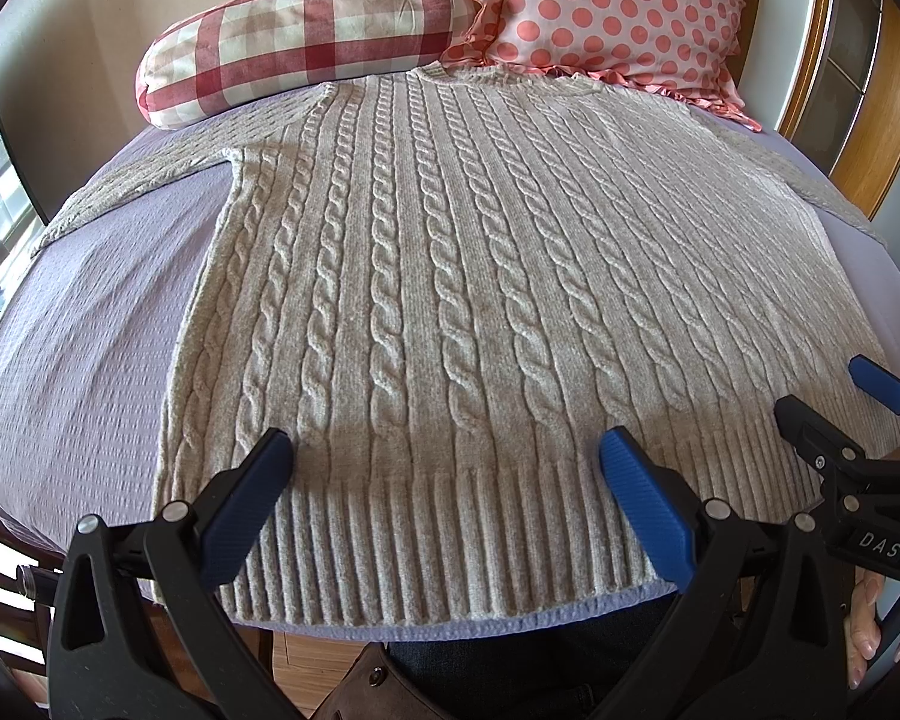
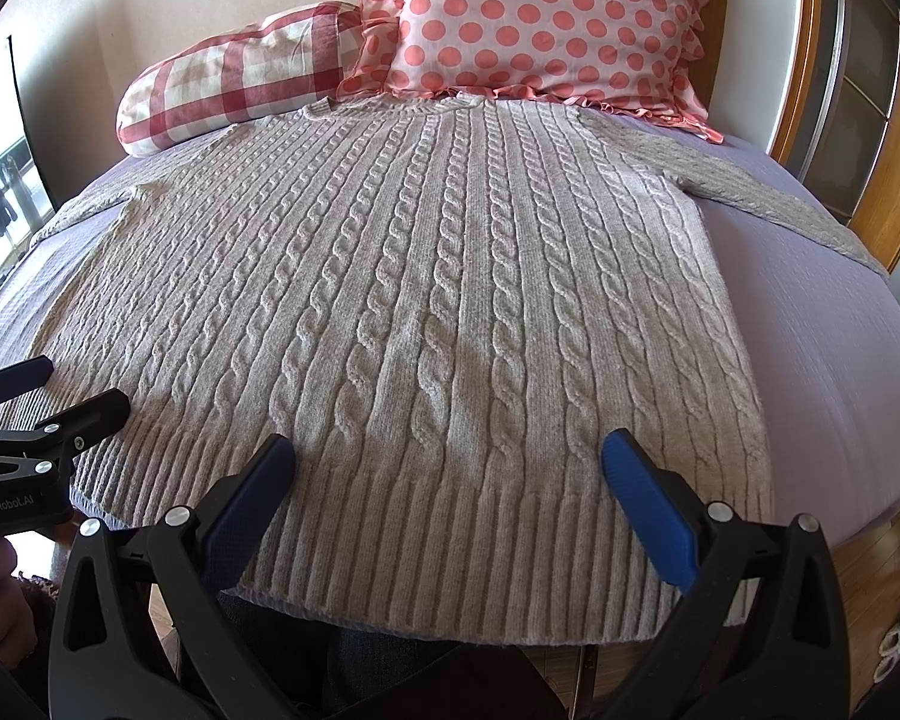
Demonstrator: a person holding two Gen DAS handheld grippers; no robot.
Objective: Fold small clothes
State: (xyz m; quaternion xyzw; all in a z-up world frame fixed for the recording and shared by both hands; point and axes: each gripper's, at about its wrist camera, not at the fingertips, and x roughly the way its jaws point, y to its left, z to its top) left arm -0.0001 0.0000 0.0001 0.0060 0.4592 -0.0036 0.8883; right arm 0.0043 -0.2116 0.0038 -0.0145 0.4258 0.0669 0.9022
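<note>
Cable-knit sweater (image 1: 450,300) lies flat on bed (image 1: 90,330), hem near me, collar far, long axis running away. Both my jaws wide, empty, over hem: left gripper (image 1: 447,468) nr left half, right gripper (image 2: 448,471) nr right.

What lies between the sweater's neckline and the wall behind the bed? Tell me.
Two pillows: a red checked bolster pillow on the left and a pink polka-dot pillow on the right, both against the sweater collar. The right wrist view shows it best.
</note>
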